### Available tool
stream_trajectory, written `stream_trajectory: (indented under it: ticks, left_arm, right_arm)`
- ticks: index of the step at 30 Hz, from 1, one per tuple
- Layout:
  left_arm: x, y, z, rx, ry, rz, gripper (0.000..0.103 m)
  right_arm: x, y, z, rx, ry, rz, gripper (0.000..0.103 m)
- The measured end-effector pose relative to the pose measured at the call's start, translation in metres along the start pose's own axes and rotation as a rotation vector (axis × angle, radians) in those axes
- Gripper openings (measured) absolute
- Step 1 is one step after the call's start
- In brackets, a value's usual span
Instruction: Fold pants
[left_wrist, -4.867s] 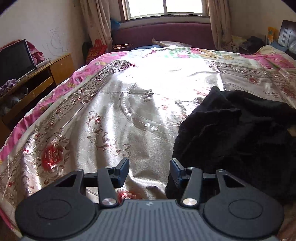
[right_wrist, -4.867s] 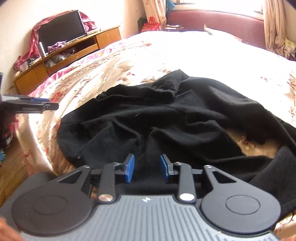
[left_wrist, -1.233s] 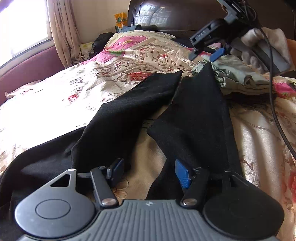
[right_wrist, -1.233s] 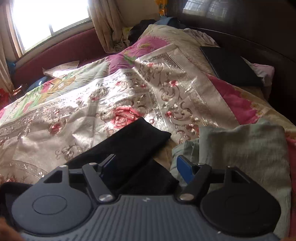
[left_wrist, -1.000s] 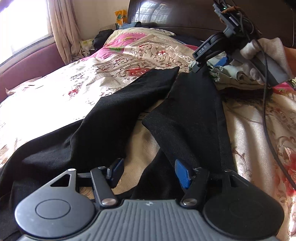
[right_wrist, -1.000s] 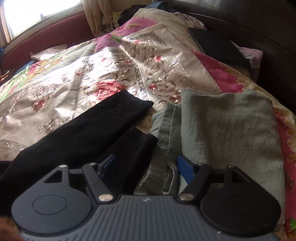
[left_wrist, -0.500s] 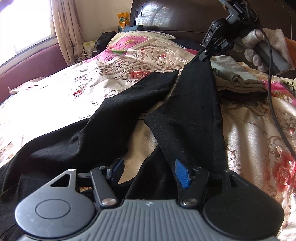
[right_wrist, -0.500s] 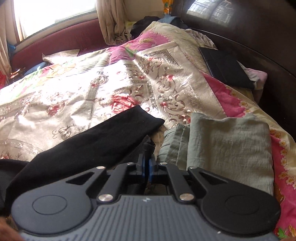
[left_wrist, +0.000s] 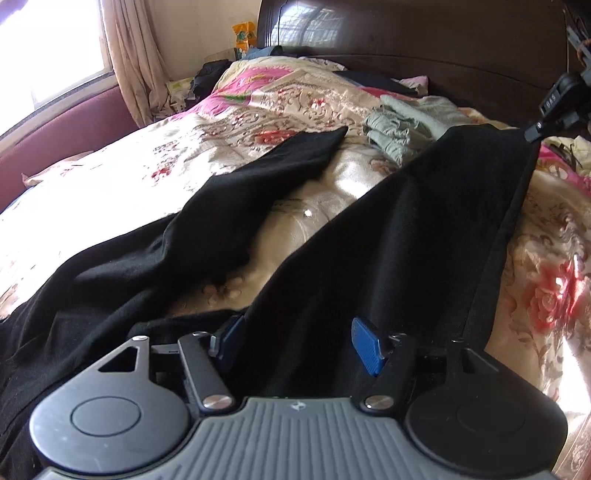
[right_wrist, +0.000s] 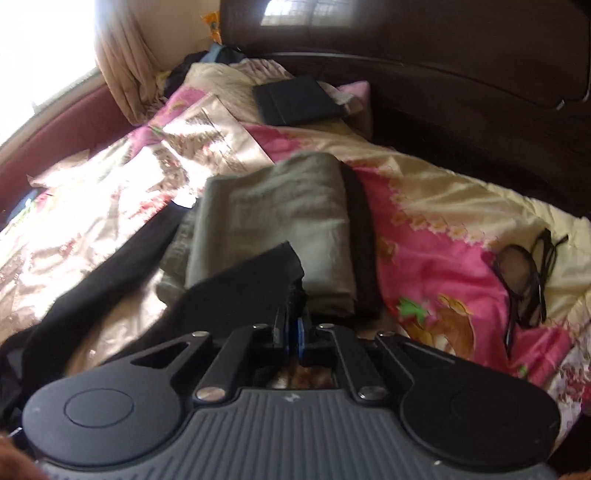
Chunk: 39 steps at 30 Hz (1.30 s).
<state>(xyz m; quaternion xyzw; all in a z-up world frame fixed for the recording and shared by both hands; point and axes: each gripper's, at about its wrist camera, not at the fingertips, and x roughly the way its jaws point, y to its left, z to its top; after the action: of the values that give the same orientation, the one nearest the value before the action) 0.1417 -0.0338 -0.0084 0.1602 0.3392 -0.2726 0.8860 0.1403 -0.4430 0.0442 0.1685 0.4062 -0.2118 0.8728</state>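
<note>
Black pants (left_wrist: 406, 240) lie spread on the flowered bedspread (left_wrist: 147, 177). One leg (left_wrist: 288, 162) rests flat, pointing toward the headboard. The other leg is stretched up off the bed by its hem, which my right gripper (left_wrist: 535, 134) pinches at the top right of the left wrist view. In the right wrist view that gripper (right_wrist: 291, 332) is shut on the black hem (right_wrist: 258, 273). My left gripper (left_wrist: 297, 341) hovers low over the raised leg near the crotch. Its jaws are opening, with black cloth lying between the blue pads (left_wrist: 365, 347), which do not press on it.
A folded grey-green garment (right_wrist: 280, 221) lies just beyond the held hem, near the dark headboard (right_wrist: 443, 74). A dark flat case (right_wrist: 299, 99) sits on the pillow end. Eyeglasses (right_wrist: 524, 273) rest on the bedspread at the right. A curtain (left_wrist: 136, 62) hangs beside the window.
My right gripper shut on the hem of the nearer leg, then lifted it and carried it to the right, pulling the leg taut. My left gripper edged forward over the cloth.
</note>
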Motion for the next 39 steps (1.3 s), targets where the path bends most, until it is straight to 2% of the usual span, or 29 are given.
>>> stream_trajectory:
  ticks: [2, 4, 7, 8, 9, 10, 12, 13, 15, 16, 21, 22, 24, 27, 29, 31, 34, 35, 36, 37, 38, 39]
  left_arm:
    - [-0.013, 0.005, -0.008, -0.005, 0.009, 0.030, 0.078]
    - [-0.034, 0.020, -0.018, -0.019, 0.009, 0.099, 0.078]
    - [-0.059, 0.053, -0.040, -0.116, 0.027, 0.223, 0.079]
    - [-0.067, 0.066, -0.048, -0.163, 0.036, 0.258, 0.079]
    - [-0.074, 0.078, -0.058, -0.212, 0.043, 0.287, 0.079]
    - [-0.080, 0.090, -0.069, -0.259, 0.046, 0.338, 0.079]
    - [-0.089, 0.103, -0.085, -0.302, 0.049, 0.411, 0.079]
    - [-0.094, 0.108, -0.093, -0.317, 0.049, 0.441, 0.079]
    - [-0.103, 0.118, -0.108, -0.360, 0.046, 0.479, 0.079]
    - [-0.110, 0.125, -0.116, -0.386, 0.044, 0.495, 0.080]
    - [-0.135, 0.158, -0.152, -0.438, 0.053, 0.628, 0.080]
    - [-0.140, 0.167, -0.161, -0.449, 0.064, 0.659, 0.080]
    - [-0.143, 0.186, -0.176, -0.497, 0.094, 0.653, 0.081]
    - [-0.143, 0.203, -0.192, -0.573, 0.119, 0.584, 0.082]
    - [-0.144, 0.204, -0.198, -0.567, 0.125, 0.552, 0.082]
    - [-0.144, 0.202, -0.202, -0.552, 0.127, 0.528, 0.082]
    - [-0.141, 0.198, -0.208, -0.565, 0.117, 0.499, 0.080]
    - [-0.141, 0.196, -0.208, -0.552, 0.104, 0.497, 0.076]
    - [-0.142, 0.194, -0.209, -0.545, 0.090, 0.488, 0.068]
    - [-0.143, 0.194, -0.209, -0.549, 0.080, 0.467, 0.063]
    - [-0.144, 0.194, -0.210, -0.559, 0.071, 0.452, 0.060]
    - [-0.144, 0.194, -0.211, -0.556, 0.065, 0.452, 0.058]
  right_arm:
    - [0.015, -0.008, -0.015, 0.003, 0.022, -0.045, 0.005]
    - [0.010, -0.002, -0.025, -0.056, 0.007, -0.064, 0.006]
    - [-0.014, 0.019, -0.037, -0.217, -0.101, -0.136, 0.018]
    - [-0.022, 0.030, -0.041, -0.286, -0.150, -0.180, 0.025]
    - [-0.032, 0.040, -0.044, -0.325, -0.197, -0.211, 0.026]
    - [-0.044, 0.052, -0.048, -0.361, -0.242, -0.201, 0.027]
    - [-0.068, 0.079, -0.061, -0.421, -0.310, -0.108, 0.028]
    - [-0.075, 0.095, -0.068, -0.444, -0.302, -0.034, 0.028]
    - [-0.077, 0.140, -0.084, -0.499, -0.223, 0.177, 0.027]
    - [-0.075, 0.163, -0.094, -0.527, -0.189, 0.255, 0.027]
    - [-0.047, 0.301, -0.146, -0.699, -0.010, 0.572, 0.027]
    - [-0.043, 0.328, -0.154, -0.728, 0.001, 0.608, 0.027]
    - [-0.038, 0.381, -0.169, -0.786, 0.033, 0.675, 0.032]
    - [-0.034, 0.450, -0.192, -0.837, 0.158, 0.789, 0.033]
    - [-0.042, 0.495, -0.218, -0.893, 0.217, 0.849, 0.035]
    - [-0.048, 0.529, -0.240, -0.968, 0.230, 0.873, 0.043]
    - [-0.055, 0.579, -0.268, -0.958, 0.217, 0.850, 0.052]
    - [-0.053, 0.593, -0.272, -0.928, 0.238, 0.842, 0.057]
    - [-0.051, 0.606, -0.278, -0.899, 0.272, 0.842, 0.061]
    - [-0.047, 0.616, -0.284, -0.895, 0.308, 0.818, 0.061]
    - [-0.042, 0.627, -0.293, -0.910, 0.324, 0.761, 0.066]
    - [-0.038, 0.635, -0.303, -0.936, 0.284, 0.701, 0.067]
